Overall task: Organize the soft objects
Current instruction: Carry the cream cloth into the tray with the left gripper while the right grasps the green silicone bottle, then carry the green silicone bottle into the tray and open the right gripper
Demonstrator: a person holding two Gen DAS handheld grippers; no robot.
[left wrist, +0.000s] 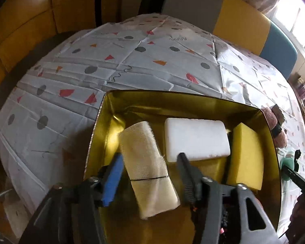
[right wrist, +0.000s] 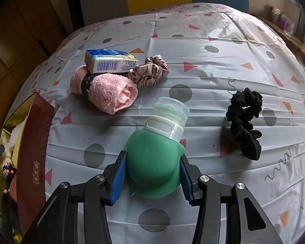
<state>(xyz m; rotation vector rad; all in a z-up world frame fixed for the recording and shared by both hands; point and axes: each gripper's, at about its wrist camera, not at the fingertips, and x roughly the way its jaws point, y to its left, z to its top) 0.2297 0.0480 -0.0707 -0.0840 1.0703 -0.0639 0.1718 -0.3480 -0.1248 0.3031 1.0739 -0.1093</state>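
A gold-lined box (left wrist: 172, 94) lies under my left gripper (left wrist: 150, 156). Inside it are a cream gauze roll (left wrist: 148, 170), a white foam block (left wrist: 197, 140) and a yellow sponge (left wrist: 246, 158). The gauze roll sits between the left jaws, which stand apart from its sides. My right gripper (right wrist: 153, 156) is shut on a green squeeze bottle (right wrist: 152, 162) with a clear cap, held just above the patterned tablecloth (right wrist: 213, 81). Beyond it lie a rolled pink towel (right wrist: 107, 93), a tissue pack (right wrist: 109, 61), a pink scrunchie (right wrist: 150, 71) and a black scrunchie (right wrist: 246, 120).
The box's dark red outer wall (right wrist: 34, 142) rises at the left of the right wrist view. Yellow, blue and grey chair backs (left wrist: 242, 22) stand behind the table. Wooden cabinets (left wrist: 20, 20) fill the far left. A window (left wrist: 294, 20) is at the upper right.
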